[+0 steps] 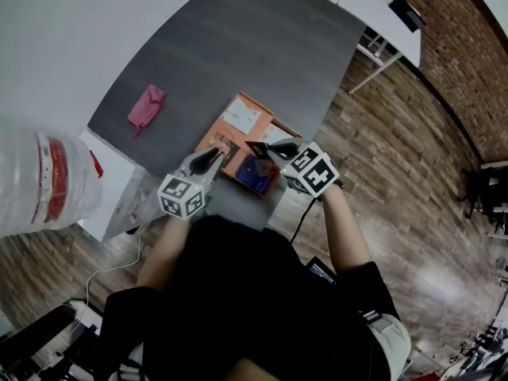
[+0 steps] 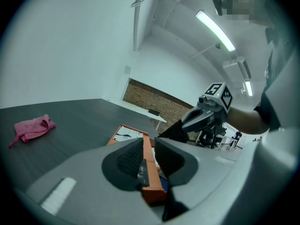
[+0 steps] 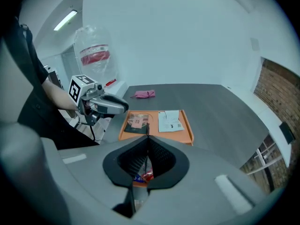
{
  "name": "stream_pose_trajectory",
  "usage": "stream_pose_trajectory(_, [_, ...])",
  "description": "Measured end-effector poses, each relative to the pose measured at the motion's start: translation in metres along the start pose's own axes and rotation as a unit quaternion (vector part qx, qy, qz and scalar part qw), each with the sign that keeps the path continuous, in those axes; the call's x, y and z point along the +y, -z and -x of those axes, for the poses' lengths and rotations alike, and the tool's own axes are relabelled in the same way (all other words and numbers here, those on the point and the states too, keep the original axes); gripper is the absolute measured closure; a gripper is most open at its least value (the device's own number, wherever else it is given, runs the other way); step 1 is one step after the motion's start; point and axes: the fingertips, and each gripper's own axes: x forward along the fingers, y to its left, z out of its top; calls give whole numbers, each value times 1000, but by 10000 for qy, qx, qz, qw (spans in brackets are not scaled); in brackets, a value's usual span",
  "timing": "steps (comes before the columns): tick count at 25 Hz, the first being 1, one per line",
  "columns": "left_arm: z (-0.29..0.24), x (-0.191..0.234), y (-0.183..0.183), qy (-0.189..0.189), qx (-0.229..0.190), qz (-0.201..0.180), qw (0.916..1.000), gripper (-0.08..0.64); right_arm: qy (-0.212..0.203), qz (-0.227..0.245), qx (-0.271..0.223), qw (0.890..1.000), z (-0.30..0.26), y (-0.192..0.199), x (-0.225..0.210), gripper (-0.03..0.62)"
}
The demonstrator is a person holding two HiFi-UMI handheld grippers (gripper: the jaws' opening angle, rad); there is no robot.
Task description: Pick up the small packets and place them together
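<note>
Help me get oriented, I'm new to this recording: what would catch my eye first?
The flat orange tray at the near edge of the dark grey table stands out: the left gripper clamps its rim, while the right gripper, shut, holds a small dark packet above it. A big clear plastic bottle with a red label looms at the head view's left.

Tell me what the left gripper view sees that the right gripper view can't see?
Only the left gripper view: the right gripper seen from outside, and the orange tray with its rim pinched between this view's own jaws.
Only the right gripper view: the left gripper seen from outside, the big water bottle, and a thin packet nipped in its own shut jaws.
Both: the pink cloth, the orange tray, the white packet lying in it, and the grey table.
</note>
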Motion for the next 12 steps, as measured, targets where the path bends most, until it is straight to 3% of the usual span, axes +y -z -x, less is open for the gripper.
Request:
stream_pose_trajectory(6, [14,7,-5,-266,-167,24,9995,486,-396,-24,-343,9986,-10,-33,10,588])
stream_pose_trajectory(12, [40,21,-5,-668,-313,183,9971,486,-835,174,-161,9962,-34,-50,26,588])
